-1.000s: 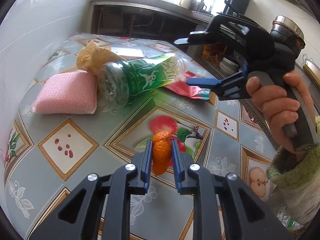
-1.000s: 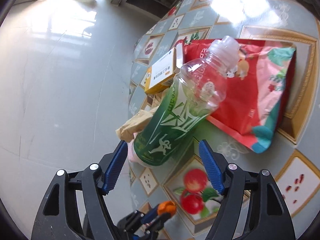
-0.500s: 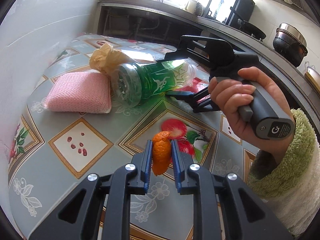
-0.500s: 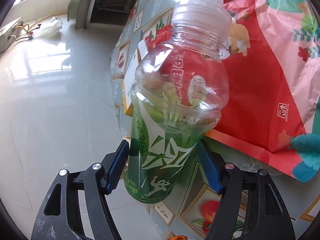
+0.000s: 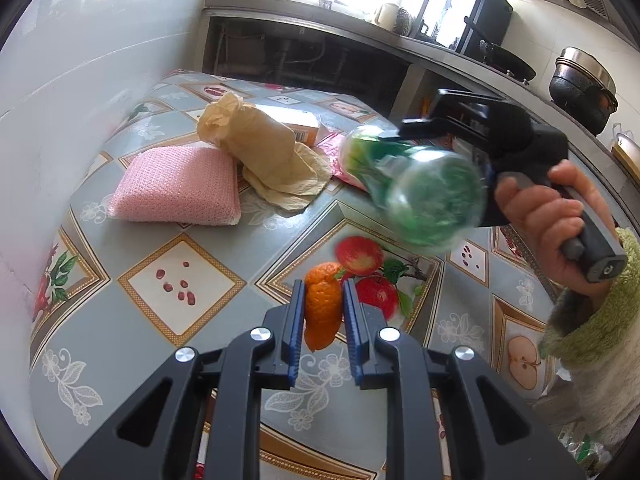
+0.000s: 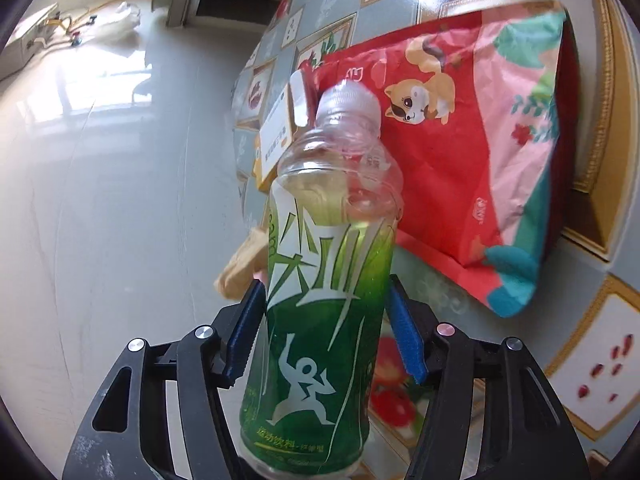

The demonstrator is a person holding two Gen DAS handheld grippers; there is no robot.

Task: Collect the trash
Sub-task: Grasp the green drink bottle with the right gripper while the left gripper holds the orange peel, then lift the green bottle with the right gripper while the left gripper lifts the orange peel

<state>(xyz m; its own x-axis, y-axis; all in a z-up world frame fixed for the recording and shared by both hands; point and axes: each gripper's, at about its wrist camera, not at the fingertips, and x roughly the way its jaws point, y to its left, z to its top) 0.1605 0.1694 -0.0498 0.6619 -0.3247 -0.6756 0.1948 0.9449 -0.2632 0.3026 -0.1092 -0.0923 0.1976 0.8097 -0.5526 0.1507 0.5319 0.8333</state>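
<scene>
My left gripper [image 5: 322, 300] is shut on a piece of orange peel [image 5: 322, 304] and holds it above the patterned table [image 5: 180, 284]. My right gripper [image 6: 326, 316] is shut on a clear plastic bottle with a green label [image 6: 320, 312]. The bottle is lifted off the table and shows blurred in the left wrist view [image 5: 416, 196], with the right gripper [image 5: 480, 136] behind it. A red snack bag [image 6: 480, 168] lies on the table under the bottle's cap end.
A pink sponge cloth [image 5: 176, 192] and a crumpled tan paper bag [image 5: 260, 152] lie at the table's far left. A small yellow-and-white box [image 6: 276, 144] lies beside the red bag. A wall borders the table's left; a kitchen counter [image 5: 360, 32] stands behind.
The right gripper closed on the bottle and lifted it off the table toward the right. The tan paper bag is now uncovered. The left gripper kept hold of the peel.
</scene>
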